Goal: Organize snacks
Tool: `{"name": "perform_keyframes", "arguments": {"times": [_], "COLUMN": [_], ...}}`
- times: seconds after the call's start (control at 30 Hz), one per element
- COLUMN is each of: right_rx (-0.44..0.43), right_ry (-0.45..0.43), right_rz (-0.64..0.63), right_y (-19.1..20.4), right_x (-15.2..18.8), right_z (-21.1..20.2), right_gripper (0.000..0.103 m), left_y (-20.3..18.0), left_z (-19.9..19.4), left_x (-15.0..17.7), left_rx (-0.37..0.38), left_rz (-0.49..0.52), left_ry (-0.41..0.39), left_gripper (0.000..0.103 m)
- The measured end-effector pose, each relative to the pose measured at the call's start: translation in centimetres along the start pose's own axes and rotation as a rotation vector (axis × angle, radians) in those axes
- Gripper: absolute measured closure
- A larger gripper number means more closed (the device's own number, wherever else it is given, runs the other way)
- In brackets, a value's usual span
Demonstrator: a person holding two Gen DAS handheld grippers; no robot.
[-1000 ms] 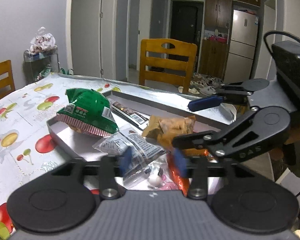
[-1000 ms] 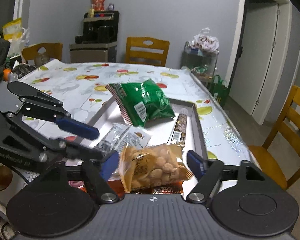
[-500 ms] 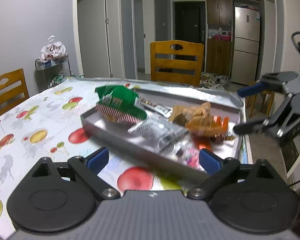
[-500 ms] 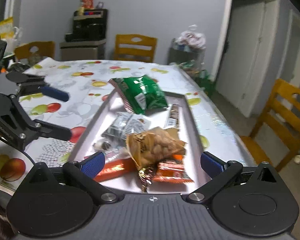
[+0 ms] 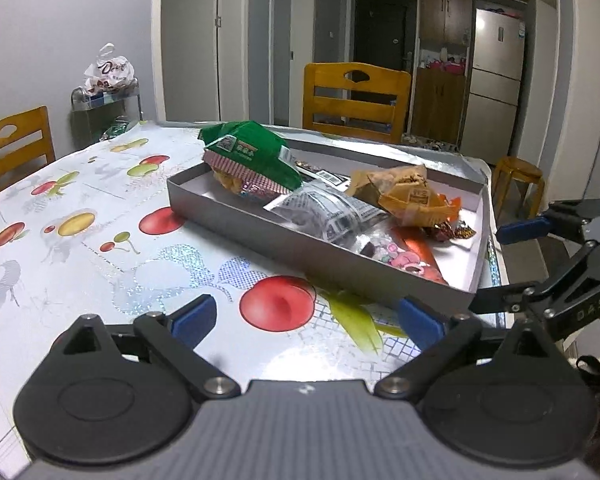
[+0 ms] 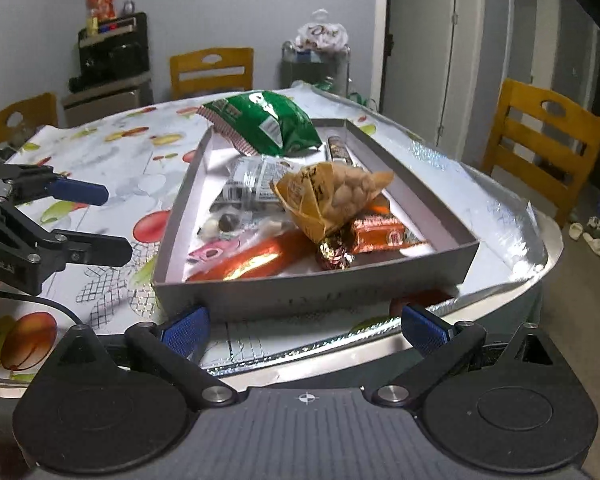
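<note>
While both units hang off the box, left hand-held gripper (image 5: 306, 320) is spread wide, nothing between the blue pads, over the fruit-print surface (image 5: 100, 240) just short of the grey box (image 5: 260, 240). Right hand-held gripper (image 6: 304, 326) likewise spread and empty, at the surface edge near the box's short wall. All snacks sit inside the box: green bag (image 6: 264, 124) propped at the far end and overhanging the rim, tan nut pouch (image 6: 332, 196) on top of the pile mid-box, clear wrappers (image 5: 328, 216) beside it, orange bar (image 6: 380, 232), long orange packet (image 6: 256, 260) and a foil candy (image 6: 334, 254) at the near end.
</note>
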State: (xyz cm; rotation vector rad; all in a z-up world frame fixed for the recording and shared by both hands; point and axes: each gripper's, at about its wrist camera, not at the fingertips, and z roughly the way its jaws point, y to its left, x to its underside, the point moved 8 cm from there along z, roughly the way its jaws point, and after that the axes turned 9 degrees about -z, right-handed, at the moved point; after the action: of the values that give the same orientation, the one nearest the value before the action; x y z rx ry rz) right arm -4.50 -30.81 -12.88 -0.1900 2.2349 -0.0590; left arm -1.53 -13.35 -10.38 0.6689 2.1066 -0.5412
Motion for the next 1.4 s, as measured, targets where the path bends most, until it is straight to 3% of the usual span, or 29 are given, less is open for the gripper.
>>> {"name": "perform_keyframes", "arguments": {"times": [0.27,1.4], "right_rx": [0.000,-0.001], "right_ry": [0.000,-0.022], "right_rz": [0.017,0.015], "right_y": [0.0,-0.1], "right_x": [0.4,0.5], "right_z": [0.7,0.4], "right_gripper": [0.000,0.000], "left_y": [-0.6,-0.7], "left_z": [1.0,1.6], "left_x": [0.6,1.0], "left_rx": [-0.018,-0.033], "left_rz": [0.035,0.046], "left_ry": [0.055,0.091], "left_gripper": [0.002,0.001]}}
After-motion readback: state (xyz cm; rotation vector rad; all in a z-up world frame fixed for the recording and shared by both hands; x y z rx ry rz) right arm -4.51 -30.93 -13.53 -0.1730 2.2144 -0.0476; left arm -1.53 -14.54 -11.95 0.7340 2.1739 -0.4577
